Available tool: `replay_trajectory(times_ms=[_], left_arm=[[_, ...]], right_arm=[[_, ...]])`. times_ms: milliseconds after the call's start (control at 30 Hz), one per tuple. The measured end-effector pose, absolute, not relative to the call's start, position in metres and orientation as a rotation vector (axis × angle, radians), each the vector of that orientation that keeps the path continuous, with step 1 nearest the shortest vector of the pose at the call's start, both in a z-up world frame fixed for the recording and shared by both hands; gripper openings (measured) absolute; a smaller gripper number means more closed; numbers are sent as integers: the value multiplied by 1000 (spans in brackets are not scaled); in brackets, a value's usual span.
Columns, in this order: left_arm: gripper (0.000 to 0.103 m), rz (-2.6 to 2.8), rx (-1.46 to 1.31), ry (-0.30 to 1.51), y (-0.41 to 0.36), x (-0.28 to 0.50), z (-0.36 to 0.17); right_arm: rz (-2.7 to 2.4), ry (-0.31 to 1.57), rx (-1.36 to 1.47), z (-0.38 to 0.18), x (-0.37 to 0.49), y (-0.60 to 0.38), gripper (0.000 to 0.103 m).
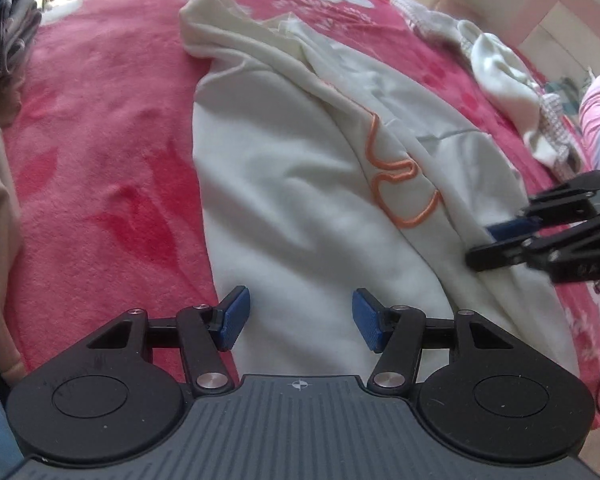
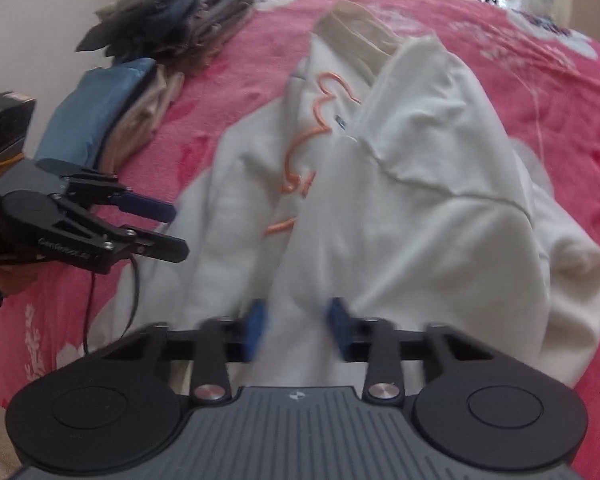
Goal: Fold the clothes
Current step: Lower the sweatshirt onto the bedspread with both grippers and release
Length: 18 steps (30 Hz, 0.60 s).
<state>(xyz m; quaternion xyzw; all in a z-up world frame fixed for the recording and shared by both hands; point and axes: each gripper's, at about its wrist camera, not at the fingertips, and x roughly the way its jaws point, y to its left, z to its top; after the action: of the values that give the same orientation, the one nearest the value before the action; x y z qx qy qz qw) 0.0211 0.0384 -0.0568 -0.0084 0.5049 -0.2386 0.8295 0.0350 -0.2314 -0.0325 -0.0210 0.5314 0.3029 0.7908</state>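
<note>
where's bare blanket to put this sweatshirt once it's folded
Widest bare pink blanket lies between the white sweatshirt and the folded stacks. Crowded beyond the sweatshirt's other edge, where loose white clothes lie heaped.

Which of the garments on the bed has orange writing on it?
The big white sweatshirt spread under both claws; its orange lettering runs down the middle. The folded blue and grey clothes show none.

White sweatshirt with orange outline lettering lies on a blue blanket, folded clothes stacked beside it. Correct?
Not quite. The blanket is pink-red, not blue, as the right wrist view shows. The white sweatshirt with orange lettering lies on it, folded clothes stacked beside.
</note>
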Motion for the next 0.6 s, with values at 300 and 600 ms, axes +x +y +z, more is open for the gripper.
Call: replay_trajectory(times_ms=[300,600], left_arm=[[58,-461,115,817,28,36,-19],[60,-684,140,1033,-7,39,-50]], right_arm=[[475,1068,81,-6,31,-280,1],[155,756,-21,63,84,-357,1]])
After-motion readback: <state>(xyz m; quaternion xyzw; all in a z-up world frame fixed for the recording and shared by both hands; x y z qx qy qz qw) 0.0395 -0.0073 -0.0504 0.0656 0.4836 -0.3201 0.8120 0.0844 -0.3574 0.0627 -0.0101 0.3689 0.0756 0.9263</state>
